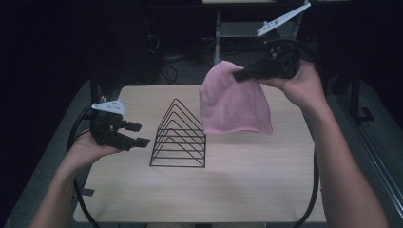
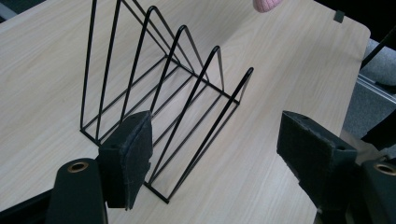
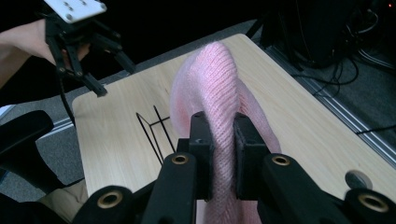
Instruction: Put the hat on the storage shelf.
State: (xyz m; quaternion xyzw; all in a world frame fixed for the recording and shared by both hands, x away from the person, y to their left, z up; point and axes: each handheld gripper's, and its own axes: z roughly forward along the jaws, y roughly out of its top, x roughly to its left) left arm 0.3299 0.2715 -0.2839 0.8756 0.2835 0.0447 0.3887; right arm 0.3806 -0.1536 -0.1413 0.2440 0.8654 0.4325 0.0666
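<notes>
Hat (image 1: pixel 235 102), pink ribbed knit, hangs limp above the far side of the table (image 1: pixel 256 185), its top pinched tight in the right gripper (image 1: pixel 240 75). Black wire rack (image 1: pixel 179 137) stands just left of it. Left gripper (image 1: pixel 138 134), jaws spread and empty, hovers beside the rack.

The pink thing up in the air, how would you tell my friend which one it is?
Start at the wooden table and find the black wire rack standing on it. Just right of the rack, a soft pink knit hat hangs above the tabletop, pinched at its top by the right gripper. It's the only pink, floppy thing; the rest is black or wood.
</notes>
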